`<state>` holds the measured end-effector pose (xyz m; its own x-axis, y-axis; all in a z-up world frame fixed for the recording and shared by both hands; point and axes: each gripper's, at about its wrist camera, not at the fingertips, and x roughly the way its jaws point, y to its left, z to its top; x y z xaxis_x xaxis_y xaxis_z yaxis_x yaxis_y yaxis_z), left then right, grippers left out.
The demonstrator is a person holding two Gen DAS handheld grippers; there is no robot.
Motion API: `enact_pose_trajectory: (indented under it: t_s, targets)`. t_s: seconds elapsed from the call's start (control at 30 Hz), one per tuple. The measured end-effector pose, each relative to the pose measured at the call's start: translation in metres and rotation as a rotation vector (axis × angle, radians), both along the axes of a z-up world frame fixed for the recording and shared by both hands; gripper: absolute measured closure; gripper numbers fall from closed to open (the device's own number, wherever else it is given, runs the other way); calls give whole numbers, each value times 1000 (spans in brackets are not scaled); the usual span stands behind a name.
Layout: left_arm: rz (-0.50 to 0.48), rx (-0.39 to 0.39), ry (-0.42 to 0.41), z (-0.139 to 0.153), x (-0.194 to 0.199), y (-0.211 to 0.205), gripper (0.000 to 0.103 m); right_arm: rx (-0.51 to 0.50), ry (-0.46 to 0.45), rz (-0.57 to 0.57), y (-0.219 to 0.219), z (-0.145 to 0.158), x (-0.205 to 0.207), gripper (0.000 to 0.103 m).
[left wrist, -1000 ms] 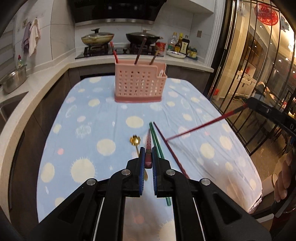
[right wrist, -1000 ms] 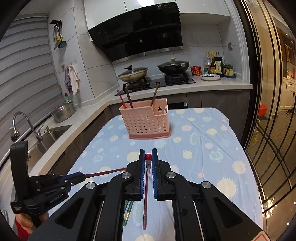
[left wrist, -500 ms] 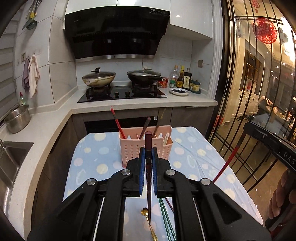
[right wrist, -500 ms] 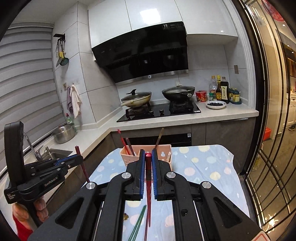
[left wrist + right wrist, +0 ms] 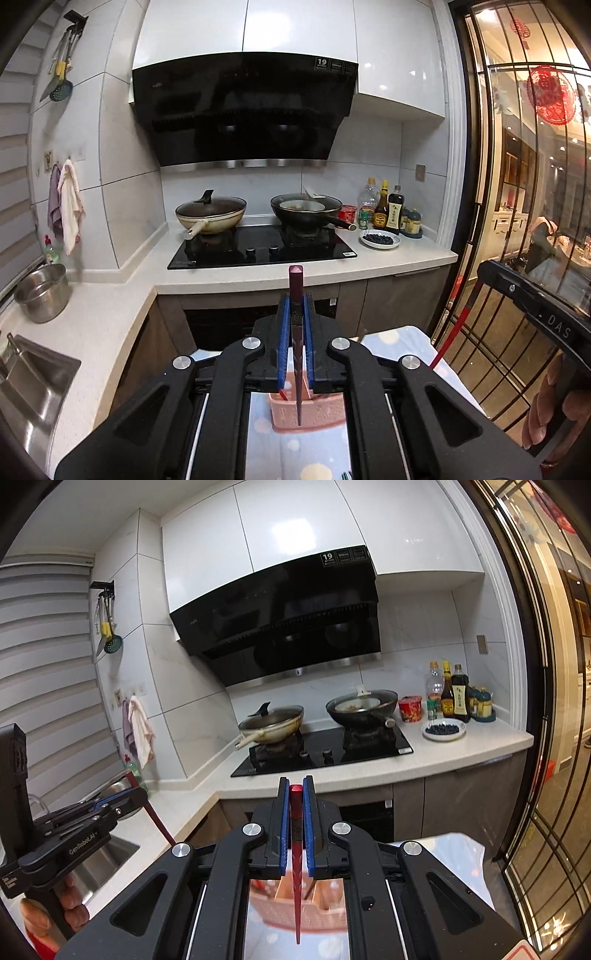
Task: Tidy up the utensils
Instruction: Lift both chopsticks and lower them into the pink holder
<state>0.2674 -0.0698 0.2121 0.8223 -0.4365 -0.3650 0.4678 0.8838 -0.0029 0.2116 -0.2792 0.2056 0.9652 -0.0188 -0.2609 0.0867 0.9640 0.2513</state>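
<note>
My left gripper (image 5: 295, 300) is shut on a dark maroon chopstick (image 5: 297, 369) that hangs tip down over the pink perforated holder (image 5: 317, 411). My right gripper (image 5: 295, 782) is shut on a red chopstick (image 5: 296, 886), also tip down above the pink holder (image 5: 317, 908). The holder stands on the table with the blue dotted cloth (image 5: 399, 343); other utensils stick out of it. In the left wrist view the right gripper (image 5: 532, 302) is at the far right with its red chopstick (image 5: 452, 334). In the right wrist view the left gripper (image 5: 122, 803) is at the left.
Behind the table runs a white counter (image 5: 258, 275) with a black hob, two woks (image 5: 210, 214), sauce bottles (image 5: 384, 212) and a plate of dark berries (image 5: 380, 239). A steel pot (image 5: 42, 291) and a sink (image 5: 29, 373) lie left. Barred glass doors (image 5: 517, 221) close off the right.
Both grippers have risen well above the table and moved forward with their chopsticks, which now hang tip down. The holder has slid from ahead to beneath the fingers.
</note>
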Motion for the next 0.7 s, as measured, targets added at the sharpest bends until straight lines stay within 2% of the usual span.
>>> enact_pose_trajectory:
  t_s: [0.13,0.27,0.47,0.63,0.67,0.7]
  targets:
    - [3,7,12,4,30,-15,96,1,-8,-10,-2,9,34,96]
    - [2,24,33,-6,52,-26,96,-3,12,-7,1,3,67,96]
    - [-6,38,89,-31,76,-34,96,-14,101,20,10,-33,104,96]
    - [4,46,134,-51,89,-34,95,-24,175,43,17,-61,119,95]
    - [17,37,145,-54,91,-33,88,-28,175,33,18,-63,119,86]
    - [23,32,158,-57,93,-31,72,-32,175,20,18,-64,117,79]
